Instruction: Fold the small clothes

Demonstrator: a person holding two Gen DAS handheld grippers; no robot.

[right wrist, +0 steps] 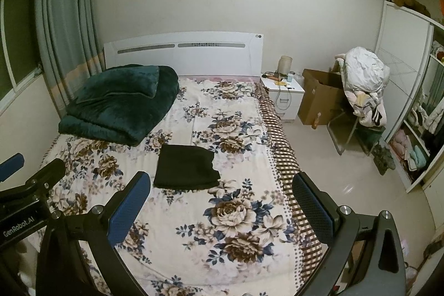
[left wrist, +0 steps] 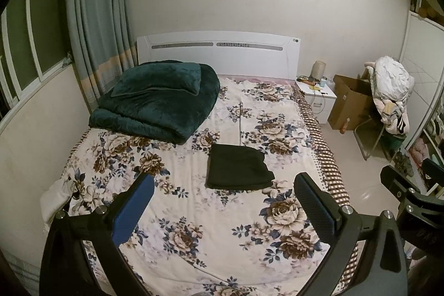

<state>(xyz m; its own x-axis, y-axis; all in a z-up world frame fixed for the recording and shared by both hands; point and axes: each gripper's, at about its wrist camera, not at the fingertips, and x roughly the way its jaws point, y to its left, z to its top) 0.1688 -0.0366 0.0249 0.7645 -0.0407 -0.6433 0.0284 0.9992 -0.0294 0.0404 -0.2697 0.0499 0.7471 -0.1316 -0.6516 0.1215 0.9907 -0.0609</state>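
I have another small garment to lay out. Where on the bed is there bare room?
Free: the floral sheet between the black folded garment and the foot edge, also right of the garment toward the checked border. Crowded: the head-left corner under the green blanket.

Plain off-white walls and a glossy pale tile floor [right wrist: 327, 165], with a bed [left wrist: 280, 113] in a floral sheet pushed up against a white headboard [left wrist: 219, 52]. Grey-blue curtains [left wrist: 97, 18] hang by the window [left wrist: 30, 27] on the left. Right of the bed sit a white nightstand [right wrist: 283, 90], a cardboard box [right wrist: 319, 99], a chair piled with laundry [right wrist: 363, 85] and an open white wardrobe [right wrist: 410, 101].
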